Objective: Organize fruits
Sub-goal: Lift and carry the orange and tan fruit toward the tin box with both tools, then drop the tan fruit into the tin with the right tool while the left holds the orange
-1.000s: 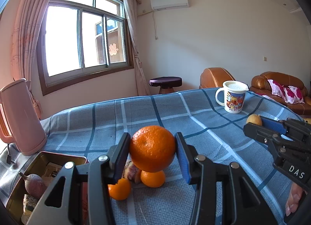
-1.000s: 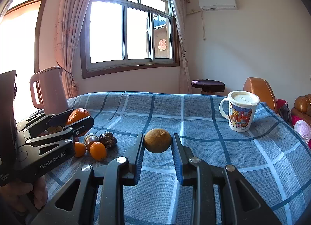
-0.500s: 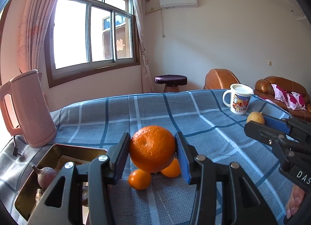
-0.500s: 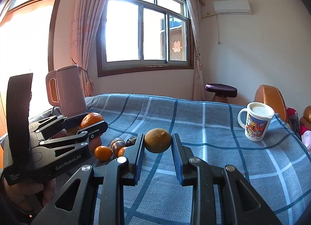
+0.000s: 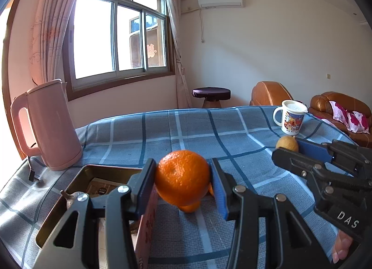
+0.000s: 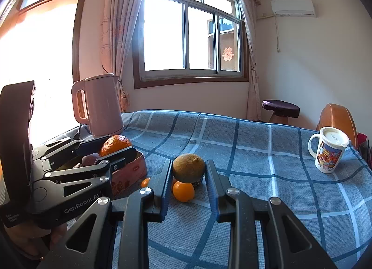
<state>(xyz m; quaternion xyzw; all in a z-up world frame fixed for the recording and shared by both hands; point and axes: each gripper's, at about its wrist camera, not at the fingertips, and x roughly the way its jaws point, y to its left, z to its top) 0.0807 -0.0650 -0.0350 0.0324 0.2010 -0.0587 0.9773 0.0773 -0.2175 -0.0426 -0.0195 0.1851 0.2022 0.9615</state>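
Note:
My left gripper (image 5: 182,178) is shut on a large orange (image 5: 182,177) and holds it above the table, beside the right rim of an open pink tin box (image 5: 86,173). The tin holds a dark purple fruit (image 5: 72,199). The orange also shows in the right wrist view (image 6: 115,144), over the tin (image 6: 130,173). My right gripper (image 6: 188,171) is shut on a brown kiwi (image 6: 188,167); the kiwi also shows in the left wrist view (image 5: 287,144). Small oranges (image 6: 183,191) and a dark fruit lie on the cloth below it.
A pink kettle (image 5: 47,124) stands behind the tin at the left. A white printed mug (image 6: 329,150) stands at the far right of the blue checked tablecloth (image 6: 255,152). A stool and brown sofas stand beyond the table.
Both grippers have swung left with their fruits. The tin box and kettle have come nearer to the middle of both views, and the large orange is now by the tin's rim.

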